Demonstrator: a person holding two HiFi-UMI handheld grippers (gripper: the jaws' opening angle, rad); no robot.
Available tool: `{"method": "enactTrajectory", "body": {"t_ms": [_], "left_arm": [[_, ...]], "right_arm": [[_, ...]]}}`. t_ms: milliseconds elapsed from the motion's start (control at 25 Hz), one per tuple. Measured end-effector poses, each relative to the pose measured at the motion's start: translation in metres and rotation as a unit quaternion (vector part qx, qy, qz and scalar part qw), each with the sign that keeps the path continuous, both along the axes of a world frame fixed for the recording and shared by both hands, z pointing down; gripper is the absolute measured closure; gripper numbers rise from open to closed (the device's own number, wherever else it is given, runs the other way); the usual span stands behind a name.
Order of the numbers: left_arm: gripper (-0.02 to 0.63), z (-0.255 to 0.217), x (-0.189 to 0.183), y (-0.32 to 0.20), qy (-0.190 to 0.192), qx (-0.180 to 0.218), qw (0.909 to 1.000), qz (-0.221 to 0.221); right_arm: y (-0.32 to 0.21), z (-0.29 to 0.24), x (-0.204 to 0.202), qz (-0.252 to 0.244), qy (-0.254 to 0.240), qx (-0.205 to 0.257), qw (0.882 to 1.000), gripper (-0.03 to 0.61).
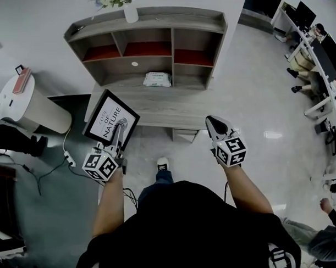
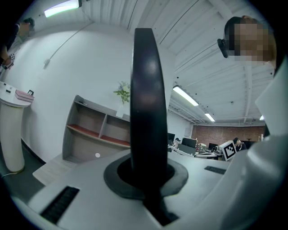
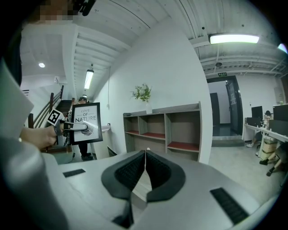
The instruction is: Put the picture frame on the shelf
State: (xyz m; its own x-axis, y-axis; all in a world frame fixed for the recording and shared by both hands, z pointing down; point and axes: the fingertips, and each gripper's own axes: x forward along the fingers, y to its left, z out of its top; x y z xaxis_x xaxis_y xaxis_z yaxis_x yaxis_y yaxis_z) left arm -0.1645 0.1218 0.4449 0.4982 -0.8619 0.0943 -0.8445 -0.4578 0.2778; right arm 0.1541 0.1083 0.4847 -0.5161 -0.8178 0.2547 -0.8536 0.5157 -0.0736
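A black picture frame point(image 1: 110, 121) with a white print reading "love of nature" is held up in front of the grey shelf unit point(image 1: 152, 45). My left gripper point(image 1: 117, 140) is shut on its lower edge. In the left gripper view the picture frame point(image 2: 147, 99) shows edge-on, rising from between the jaws. My right gripper point(image 1: 216, 126) hangs shut and holds nothing, level with the shelf's low front ledge. The right gripper view shows the picture frame point(image 3: 85, 122) at the left and the shelf unit point(image 3: 164, 130) ahead of the right gripper point(image 3: 145, 173).
A white vase with flowers point(image 1: 128, 8) stands on the shelf top. A white packet point(image 1: 157, 78) lies in the lower middle compartment. A white cylindrical bin point(image 1: 26, 106) stands left of the shelf, with cables point(image 1: 51, 168) on the floor. Desks and seated people point(image 1: 314, 53) are at the far right.
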Motion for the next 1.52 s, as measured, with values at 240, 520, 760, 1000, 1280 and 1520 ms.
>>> {"method": "enactTrajectory", "body": {"t_ms": [240, 520, 760, 1000, 1280, 1520], "left_arm": [[0.586, 0.003, -0.009, -0.012, 0.003, -0.003, 1.0000, -0.002], [0.586, 0.006, -0.013, -0.030, 0.004, -0.005, 1.0000, -0.003], [0.586, 0.008, -0.015, -0.048, 0.002, -0.006, 1.0000, -0.002], [0.586, 0.003, -0.017, -0.065, -0.002, -0.002, 1.0000, -0.002], [0.586, 0.008, -0.019, -0.086, -0.007, -0.005, 1.0000, -0.002], [0.586, 0.007, -0.024, -0.102, -0.009, -0.005, 0.9999, 0.001]], "right_arm": [[-0.013, -0.001, -0.010, -0.004, 0.002, 0.000, 1.000, 0.561], [-0.028, 0.002, -0.013, -0.001, 0.003, -0.004, 1.000, 0.562], [-0.043, 0.005, -0.012, 0.002, 0.003, -0.008, 1.000, 0.561], [-0.059, 0.005, -0.015, 0.001, 0.004, -0.010, 1.000, 0.561], [-0.079, 0.009, -0.018, 0.002, 0.006, -0.013, 1.000, 0.561], [-0.095, 0.010, -0.028, 0.001, 0.005, -0.017, 1.000, 0.561]]}}
